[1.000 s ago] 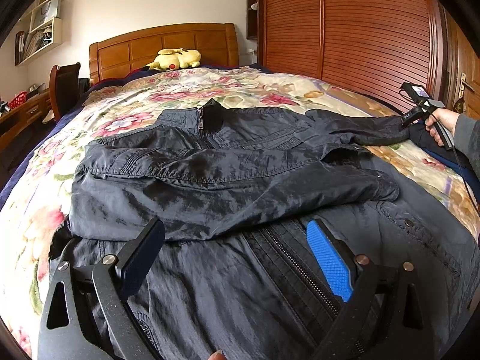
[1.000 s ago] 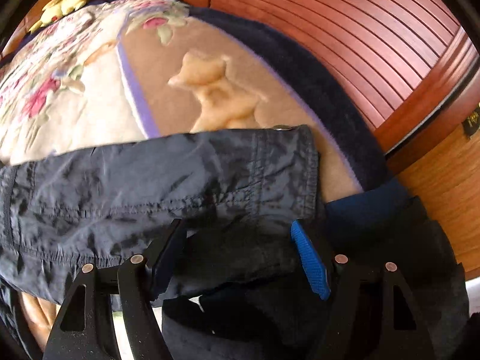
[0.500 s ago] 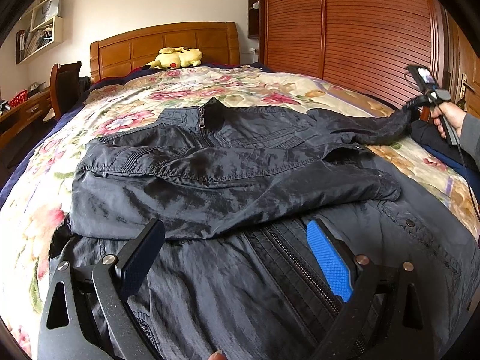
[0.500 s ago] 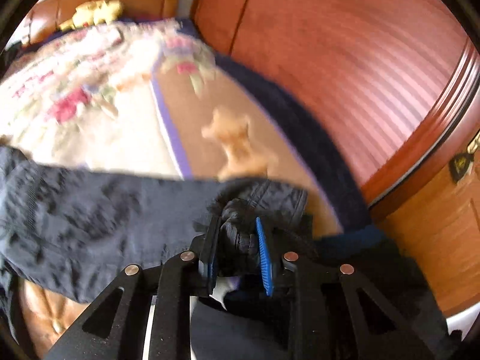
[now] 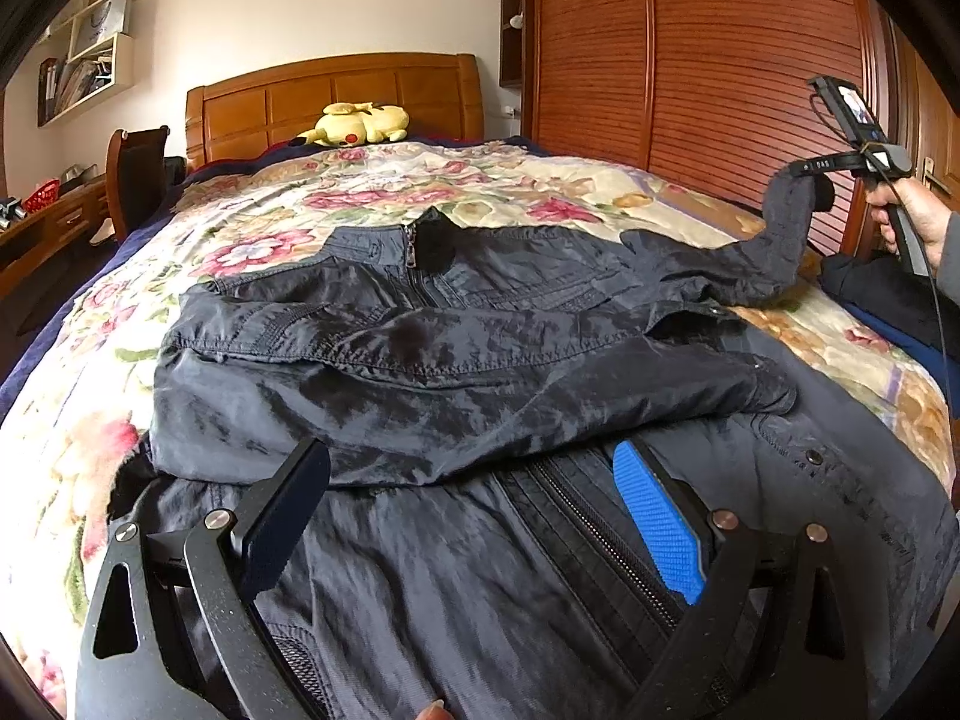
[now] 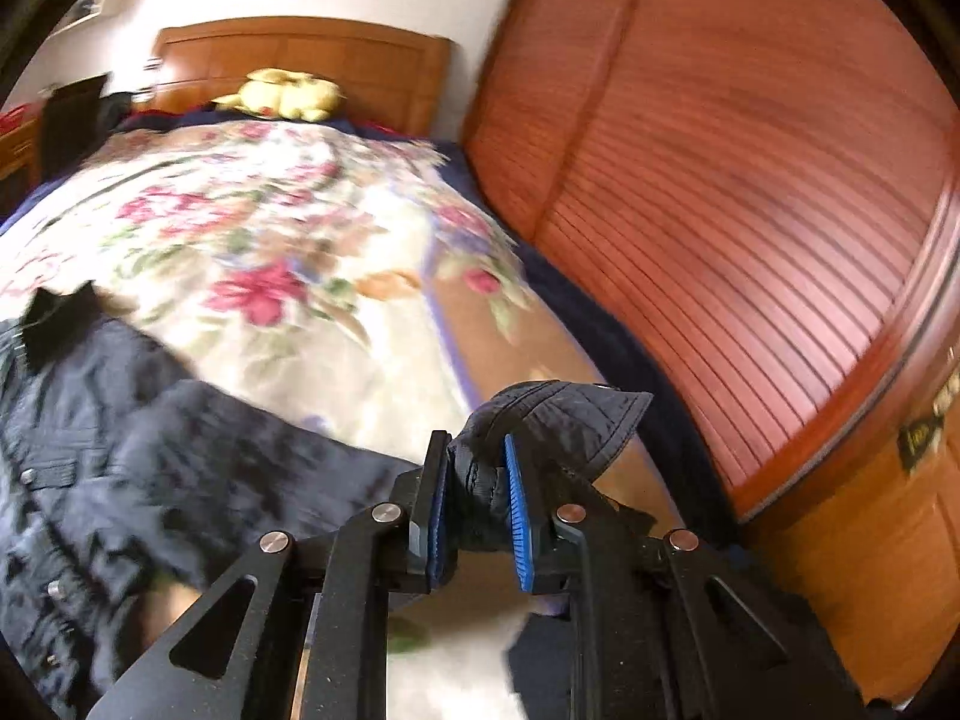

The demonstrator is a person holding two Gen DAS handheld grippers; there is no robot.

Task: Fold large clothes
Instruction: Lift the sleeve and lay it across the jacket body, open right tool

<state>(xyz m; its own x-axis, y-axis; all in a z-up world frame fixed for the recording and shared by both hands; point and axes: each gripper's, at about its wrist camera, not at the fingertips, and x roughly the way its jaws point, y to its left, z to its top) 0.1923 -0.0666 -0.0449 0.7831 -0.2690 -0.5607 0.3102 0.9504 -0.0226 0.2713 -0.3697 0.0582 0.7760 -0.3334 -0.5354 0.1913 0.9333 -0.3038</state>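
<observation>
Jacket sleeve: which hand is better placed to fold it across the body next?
Right. The right gripper is closing on the sleeve cuff, lifted off the bed. The left gripper hovers open over the jacket hem, holding nothing.

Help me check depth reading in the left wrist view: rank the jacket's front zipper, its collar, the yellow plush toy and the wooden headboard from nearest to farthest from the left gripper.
1. Front zipper, just ahead of the left gripper.
2. Collar, mid-bed.
3. Yellow plush toy, at the bed's head.
4. Wooden headboard, right behind the toy.
</observation>
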